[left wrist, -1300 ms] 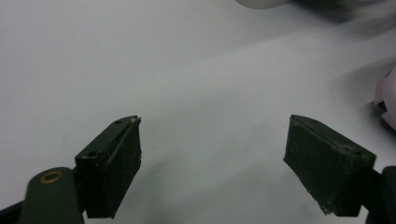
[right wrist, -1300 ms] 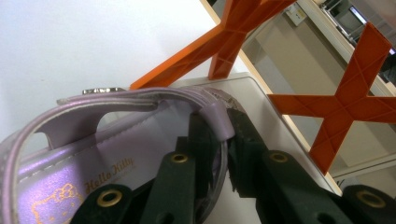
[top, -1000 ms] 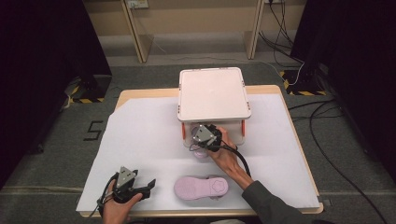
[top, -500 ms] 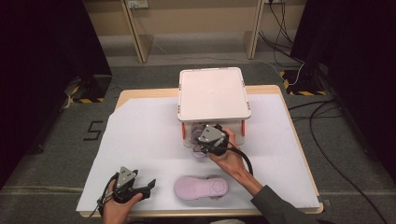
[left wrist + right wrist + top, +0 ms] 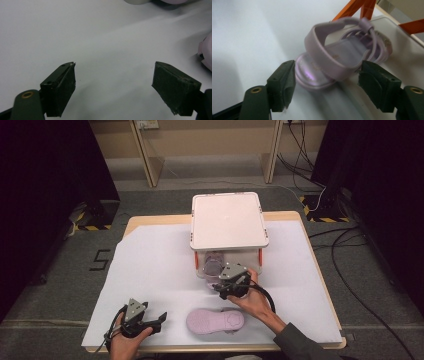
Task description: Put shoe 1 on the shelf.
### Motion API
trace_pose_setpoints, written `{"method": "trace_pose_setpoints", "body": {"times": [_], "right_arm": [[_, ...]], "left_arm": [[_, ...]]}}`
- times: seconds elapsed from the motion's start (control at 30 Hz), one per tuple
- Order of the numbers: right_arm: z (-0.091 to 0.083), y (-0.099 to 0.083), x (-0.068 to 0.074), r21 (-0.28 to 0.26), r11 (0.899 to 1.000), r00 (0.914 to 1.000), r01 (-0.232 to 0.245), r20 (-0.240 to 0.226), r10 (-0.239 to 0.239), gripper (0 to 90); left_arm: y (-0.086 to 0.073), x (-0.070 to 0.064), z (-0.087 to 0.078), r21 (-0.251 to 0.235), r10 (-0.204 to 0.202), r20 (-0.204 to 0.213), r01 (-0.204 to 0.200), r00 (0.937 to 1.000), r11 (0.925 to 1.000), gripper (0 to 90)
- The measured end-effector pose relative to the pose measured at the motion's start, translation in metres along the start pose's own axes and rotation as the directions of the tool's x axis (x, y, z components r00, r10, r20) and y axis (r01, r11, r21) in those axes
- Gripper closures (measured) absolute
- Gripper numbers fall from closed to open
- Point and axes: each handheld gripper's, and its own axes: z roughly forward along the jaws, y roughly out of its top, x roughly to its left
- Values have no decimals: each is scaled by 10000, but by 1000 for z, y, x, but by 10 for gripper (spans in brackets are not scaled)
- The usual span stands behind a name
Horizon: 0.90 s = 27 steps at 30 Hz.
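Note:
A lilac sandal (image 5: 342,57) lies strap-up on the lower tray (image 5: 412,57) of a white rack (image 5: 228,220) with orange legs (image 5: 362,6). My right gripper (image 5: 327,90) is open, one jaw on each side of that sandal's near end; in the high view this gripper (image 5: 218,281) is at the rack's front edge, by the sandal (image 5: 212,265). A second lilac sandal (image 5: 215,321) lies sole-up on the white paper near the front edge. My left gripper (image 5: 159,320) rests open to its left. Nothing is between its jaws (image 5: 113,90), and the sandal's edge (image 5: 206,52) is at far right.
White paper (image 5: 150,270) covers the wooden table (image 5: 300,215). The rack stands at the back centre. Cables (image 5: 345,245) run over the floor to the right, and dark curtains hang on both sides.
My right gripper has drawn back a little from the rack toward the person. The left gripper and the sole-up sandal have not moved.

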Motion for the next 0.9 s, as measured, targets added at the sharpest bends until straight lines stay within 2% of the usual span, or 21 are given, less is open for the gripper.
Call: {"method": "trace_pose_setpoints", "body": {"times": [0.1, 0.23, 0.4, 0.43, 0.5, 0.6, 0.63, 0.7, 0.73, 0.77, 0.9], "right_arm": [[6, -3, 3, 264, 9996, 10000, 68, -36, -67, 237], [9, -3, 6, 486, 9982, 9990, 358, 249, -370, 183], [19, -5, 5, 933, 9946, 9977, 454, 456, -498, 168], [21, -6, 5, 962, 9949, 9984, 314, 435, -357, 158], [24, -6, 4, 913, 9958, 9997, 82, 203, -101, 159], [25, -3, 3, 962, 9950, 9992, 266, 258, -292, 163], [25, -3, 2, 970, 9948, 9990, 311, 304, -342, 167], [26, -4, 1, 1020, 9947, 9990, 113, 427, -158, 182], [28, -4, -2, 934, 9954, 9985, 236, 462, -280, 188], [29, -5, -3, 967, 9953, 9980, 106, 610, -166, 194], [33, -5, -12, 854, 9962, 9948, 192, 981, -276, 227]], "left_arm": [[0, 0, 0, -9, 1, 9, -1, 10000, 10000, 182], [0, 0, 0, 29, 23, 33, -24, 10000, 10000, 182], [0, 0, 1, 30, 27, 31, -27, 10000, 10000, 182], [0, 0, 1, 9, -2, 37, 2, 10000, 10000, 182], [0, 0, 1, 31, 26, 40, -26, 10000, 10000, 182], [0, 0, 0, 33, 26, 27, -26, 10000, 10000, 182], [0, 0, 0, 32, 33, 28, -33, 10000, 10000, 182], [0, 0, 0, 27, 52, 16, -52, 10000, 10000, 182], [0, 0, 0, -4, 27, 13, -27, 10000, 10000, 182], [0, 0, 0, -11, 20, 19, -20, 10000, 10000, 182], [0, 0, 1, 33, 30, 28, -31, 10000, 10000, 182]]}}
